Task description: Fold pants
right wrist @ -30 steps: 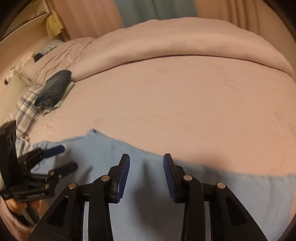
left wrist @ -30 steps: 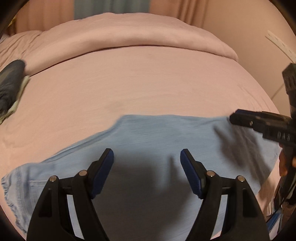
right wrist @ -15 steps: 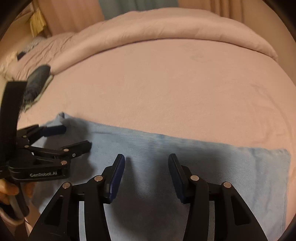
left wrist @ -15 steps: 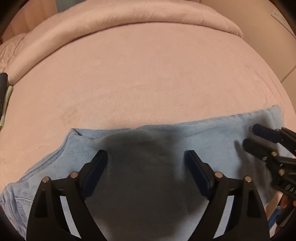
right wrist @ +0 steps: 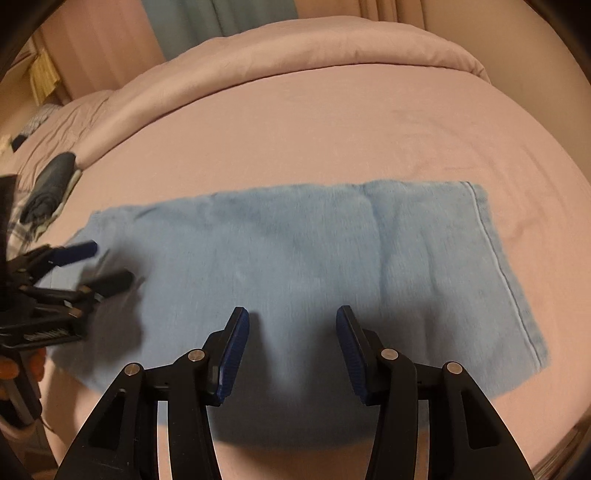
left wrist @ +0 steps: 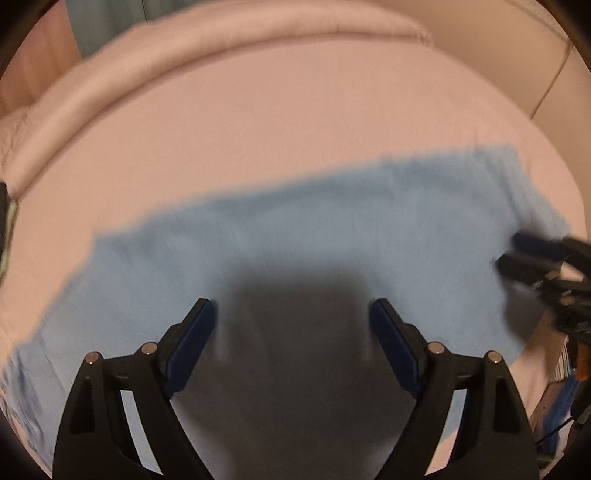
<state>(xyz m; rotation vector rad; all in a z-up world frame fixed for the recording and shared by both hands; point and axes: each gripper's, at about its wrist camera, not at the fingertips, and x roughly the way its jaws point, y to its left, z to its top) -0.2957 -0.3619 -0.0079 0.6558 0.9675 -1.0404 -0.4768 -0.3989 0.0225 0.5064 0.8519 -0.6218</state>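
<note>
Lying flat mid-frame on the pink bedspread (right wrist: 332, 129), the light-blue pants (right wrist: 295, 258) are seen | upper left: dark folded garment (right wrist: 50, 184) | left gripper (left wrist: 291, 314) spread, nothing pinched | right gripper (right wrist: 291, 321) parted, just opening, nothing between.

You face a bed (right wrist: 332, 122) under a pink sheet filling most of both views. A rolled pink duvet (right wrist: 295, 48) runs across the top of the frame. Above it hang pink curtains (right wrist: 99, 48) with 1 teal panel (right wrist: 207, 18) between. At the right view's left edge lie dark folded clothes (right wrist: 50, 186). Light is dim and warm.
</note>
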